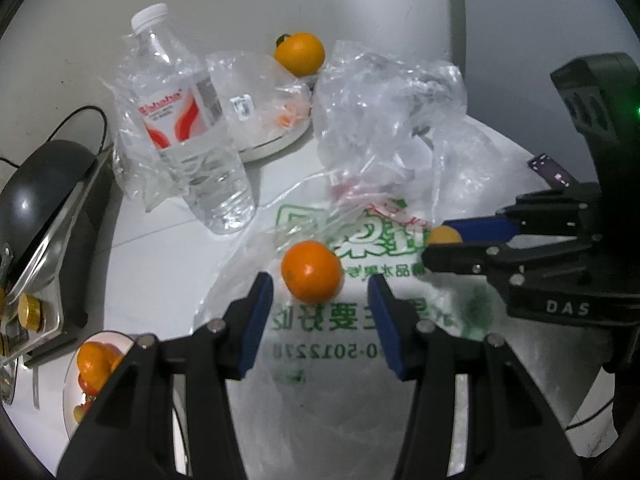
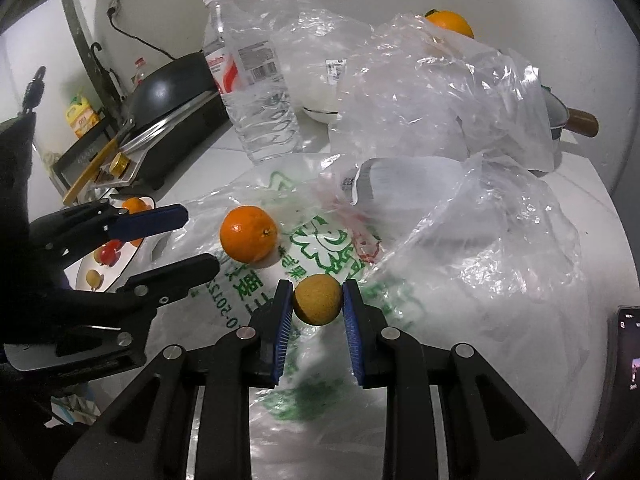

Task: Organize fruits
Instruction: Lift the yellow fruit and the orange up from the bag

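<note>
Right tongs (image 2: 317,300): clamped on a small yellow-brown fruit (image 2: 316,299), held above the printed bag (image 2: 320,248).
Left tongs (image 1: 320,300): apart, mandarin (image 1: 311,271) just ahead between the tips, not gripped.
Plate (image 1: 70,376): at 8 o'clock, holding several fruits already.
Far orange (image 1: 300,53): at 12 o'clock, behind the water bottle (image 1: 188,120), uncollected.
Progress: partway, by my judgement; three pieces left to plate.

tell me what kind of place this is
Most likely a home kitchen counter: a dark wok sits on a countertop cooker at the left, a saucepan pokes out from under plastic bags, and a plate of fruit sits near the edge.
</note>
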The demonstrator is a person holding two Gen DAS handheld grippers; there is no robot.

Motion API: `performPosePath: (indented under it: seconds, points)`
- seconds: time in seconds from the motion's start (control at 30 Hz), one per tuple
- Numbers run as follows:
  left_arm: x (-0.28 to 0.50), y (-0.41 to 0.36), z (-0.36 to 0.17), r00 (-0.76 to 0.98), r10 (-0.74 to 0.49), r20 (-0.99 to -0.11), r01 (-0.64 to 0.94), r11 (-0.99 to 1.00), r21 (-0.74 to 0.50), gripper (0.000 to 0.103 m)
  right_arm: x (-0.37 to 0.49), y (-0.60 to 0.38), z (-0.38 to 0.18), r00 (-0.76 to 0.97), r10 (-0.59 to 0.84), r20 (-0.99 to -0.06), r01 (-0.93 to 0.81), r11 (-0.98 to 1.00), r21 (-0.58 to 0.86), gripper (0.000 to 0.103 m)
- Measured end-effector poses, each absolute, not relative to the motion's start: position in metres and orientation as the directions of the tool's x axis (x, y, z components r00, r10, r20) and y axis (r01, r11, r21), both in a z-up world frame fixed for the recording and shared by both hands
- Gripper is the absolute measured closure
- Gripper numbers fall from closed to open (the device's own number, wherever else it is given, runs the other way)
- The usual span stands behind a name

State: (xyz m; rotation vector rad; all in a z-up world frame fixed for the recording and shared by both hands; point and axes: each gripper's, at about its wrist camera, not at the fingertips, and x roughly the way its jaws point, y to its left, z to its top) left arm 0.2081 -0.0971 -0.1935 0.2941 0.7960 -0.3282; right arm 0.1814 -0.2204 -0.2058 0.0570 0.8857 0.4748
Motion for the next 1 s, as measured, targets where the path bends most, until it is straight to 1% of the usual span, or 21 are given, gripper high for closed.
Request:
performPosePath:
  seconds: [0.3,0.77,0.83,0.87,0.9,1.0]
  points:
    - [0.231,-0.106,-0.21,0.644,-0.134,-0.753,0.385,0.908,0.167,0.052,0.188,-0.224,-0.212,0.523,0.445,-0.727,-0.381,0.885,0.268,0.076]
    - [0.247,-0.114,-0.231,0.619,-0.079,-0.781,0.398,0.889,0.225,0.052,0.191,-0.226,-0.213,0.522,0.445,-0.728,-0.374,0.886,0.274,0.076]
    - [0.248,-0.112,-0.231,0.617,-0.083,-0.782,0.399,0.89,0.22,0.053,0.19,-0.226,-0.213,0.523,0.445,-0.727,-0.375,0.886,0.273,0.076]
    - [0.248,-0.112,-0.231,0.619,-0.084,-0.781,0.399,0.89,0.221,0.057,0.19,-0.226,-0.213,0.523,0.444,-0.727,-0.375,0.886,0.272,0.076]
    - [0.248,-0.112,-0.232,0.618,-0.084,-0.782,0.402,0.888,0.222,0.059,0.19,-0.226,-0.213,0.523,0.444,-0.727,-0.375,0.886,0.271,0.076]
    - [0.246,-0.111,-0.23,0.619,-0.095,-0.779,0.411,0.885,0.218,0.059,0.189,-0.224,-0.213,0.524,0.444,-0.727,-0.378,0.886,0.269,0.076]
